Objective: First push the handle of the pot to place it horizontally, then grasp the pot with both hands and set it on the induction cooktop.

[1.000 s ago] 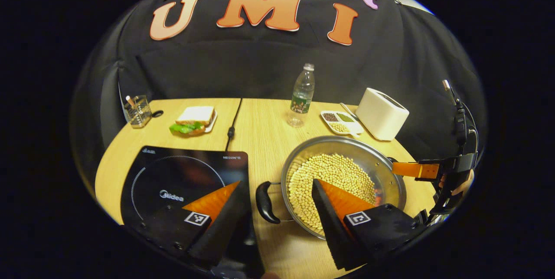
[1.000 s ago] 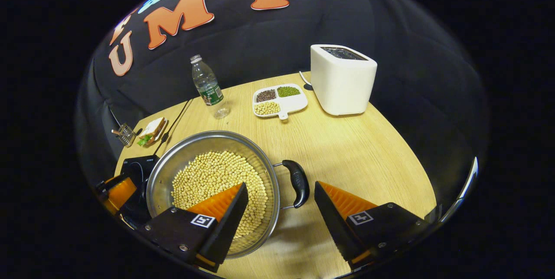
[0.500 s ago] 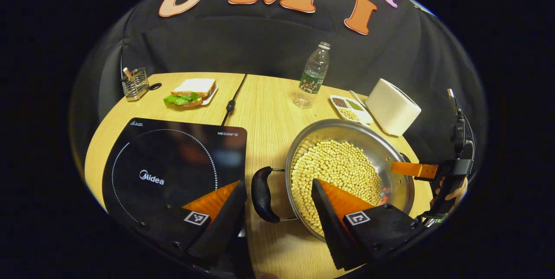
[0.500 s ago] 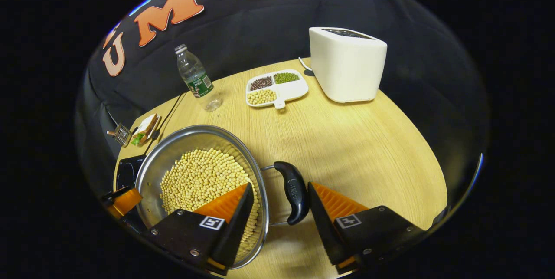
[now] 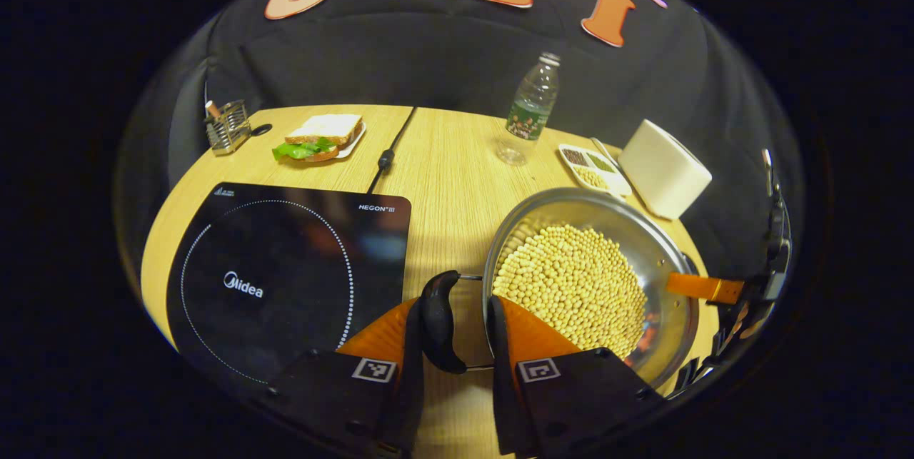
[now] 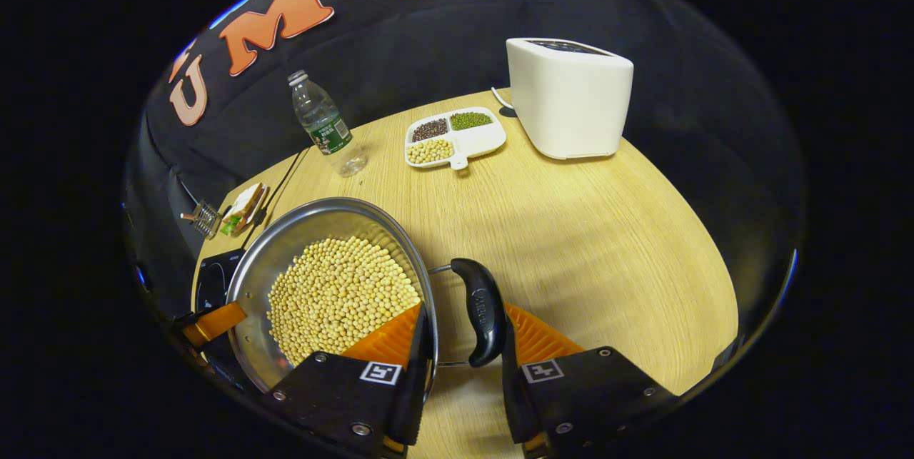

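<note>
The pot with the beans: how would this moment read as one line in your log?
stage: two-handed grasp | left gripper: closing around pot handle | right gripper: closing around opposite handle | pot: on table, beside induction cooktop

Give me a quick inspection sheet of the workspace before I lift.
Surface: wooden table.
Job's things: pot of beans, on the table right of the induction cooktop.
Clutter: bottle, sandwich, toaster, divided dish, wire rack.
Grippers: left gripper closing around the pot's left handle; right gripper around the right handle.
Cables: black cord behind the cooktop.
Surroundings: black cloth wall.
</note>
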Demonstrator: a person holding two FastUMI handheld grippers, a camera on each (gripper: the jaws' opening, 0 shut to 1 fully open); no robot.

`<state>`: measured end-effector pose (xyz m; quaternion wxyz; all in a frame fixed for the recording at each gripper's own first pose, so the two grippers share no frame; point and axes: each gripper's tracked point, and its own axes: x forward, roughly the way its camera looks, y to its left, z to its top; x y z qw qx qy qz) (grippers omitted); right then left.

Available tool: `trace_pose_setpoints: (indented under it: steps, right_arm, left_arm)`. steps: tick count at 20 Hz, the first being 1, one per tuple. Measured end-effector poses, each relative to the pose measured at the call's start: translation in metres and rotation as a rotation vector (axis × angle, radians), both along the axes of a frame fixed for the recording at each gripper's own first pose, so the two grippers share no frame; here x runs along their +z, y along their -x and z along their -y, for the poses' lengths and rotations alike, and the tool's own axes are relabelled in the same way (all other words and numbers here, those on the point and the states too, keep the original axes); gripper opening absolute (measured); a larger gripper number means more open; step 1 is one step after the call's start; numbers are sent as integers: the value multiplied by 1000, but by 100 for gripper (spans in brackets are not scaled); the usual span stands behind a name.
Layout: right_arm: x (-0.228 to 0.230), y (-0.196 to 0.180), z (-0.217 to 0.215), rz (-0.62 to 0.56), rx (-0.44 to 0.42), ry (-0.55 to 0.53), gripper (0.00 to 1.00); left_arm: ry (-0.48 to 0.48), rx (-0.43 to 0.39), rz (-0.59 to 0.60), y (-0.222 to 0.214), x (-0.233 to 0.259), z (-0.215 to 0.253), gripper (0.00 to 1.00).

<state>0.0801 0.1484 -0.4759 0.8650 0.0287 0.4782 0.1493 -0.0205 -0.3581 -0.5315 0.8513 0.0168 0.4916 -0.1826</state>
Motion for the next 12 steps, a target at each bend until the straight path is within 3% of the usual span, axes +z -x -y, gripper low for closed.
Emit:
trace_pose_setpoints:
  steps: [1, 12]
  right_arm:
    - [2, -1, 0, 5, -6, 0, 47]
    - [45, 12, -4, 44, -40, -59, 47]
  left_arm:
    - [12, 11, -20, 4, 2, 3, 46]
    - [34, 7, 6, -10, 56, -11, 45]
